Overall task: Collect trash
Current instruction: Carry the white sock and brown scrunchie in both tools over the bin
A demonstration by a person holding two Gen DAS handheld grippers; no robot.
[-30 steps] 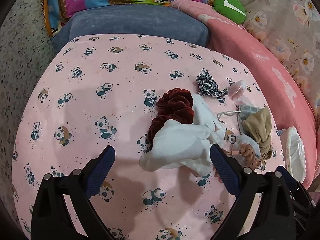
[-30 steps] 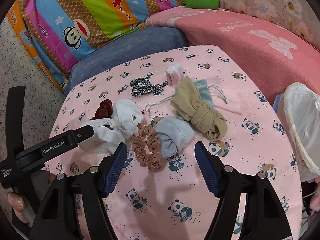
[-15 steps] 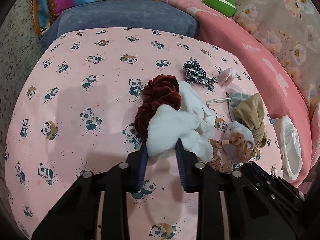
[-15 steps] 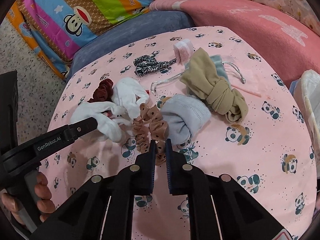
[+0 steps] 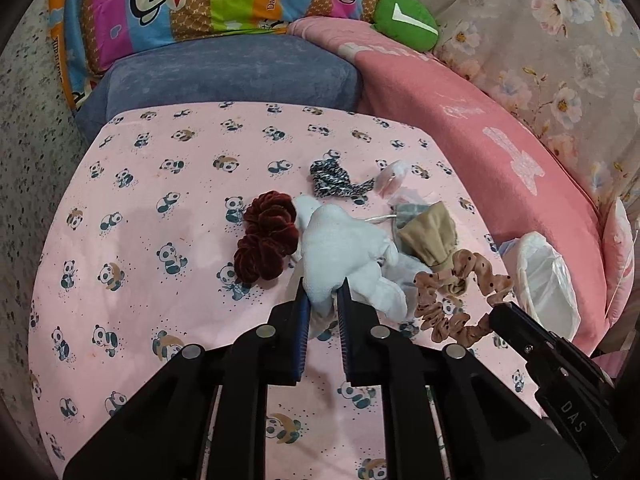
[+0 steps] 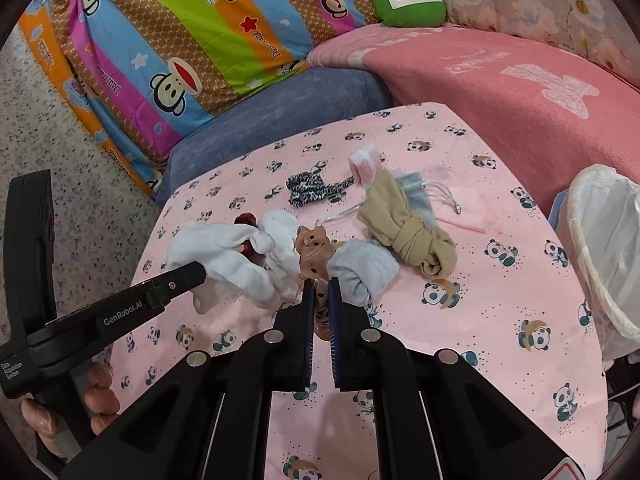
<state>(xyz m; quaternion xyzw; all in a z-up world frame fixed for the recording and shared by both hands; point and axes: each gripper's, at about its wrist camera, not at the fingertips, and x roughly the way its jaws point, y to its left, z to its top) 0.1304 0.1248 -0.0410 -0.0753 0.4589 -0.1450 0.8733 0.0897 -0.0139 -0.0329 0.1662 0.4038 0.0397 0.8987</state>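
Note:
My left gripper [image 5: 322, 300] is shut on a white cloth [image 5: 340, 248] and holds it lifted above the pink panda sheet [image 5: 160, 208]. The cloth also shows in the right wrist view [image 6: 236, 256]. My right gripper [image 6: 320, 292] is shut on a tan dotted scrunchie [image 6: 314, 248], lifted off the sheet; it shows stretched in the left wrist view [image 5: 460, 292]. A dark red scrunchie [image 5: 266, 240], a black-and-white scrunchie [image 5: 332, 178], a knotted beige cloth [image 6: 408, 228] and a pale blue sock [image 6: 364, 268] lie on the sheet.
A white bag-lined bin [image 6: 608, 248] stands off the right edge of the sheet, also in the left wrist view [image 5: 548, 280]. A blue cushion [image 5: 228, 72], a striped monkey pillow [image 6: 192, 40] and a pink blanket [image 6: 520, 92] lie behind. A small pink roll [image 6: 364, 164] sits at the back.
Both grippers closed from wide open: the left on the white cloth, the right on the tan scrunchie. Both items are now lifted off the sheet.

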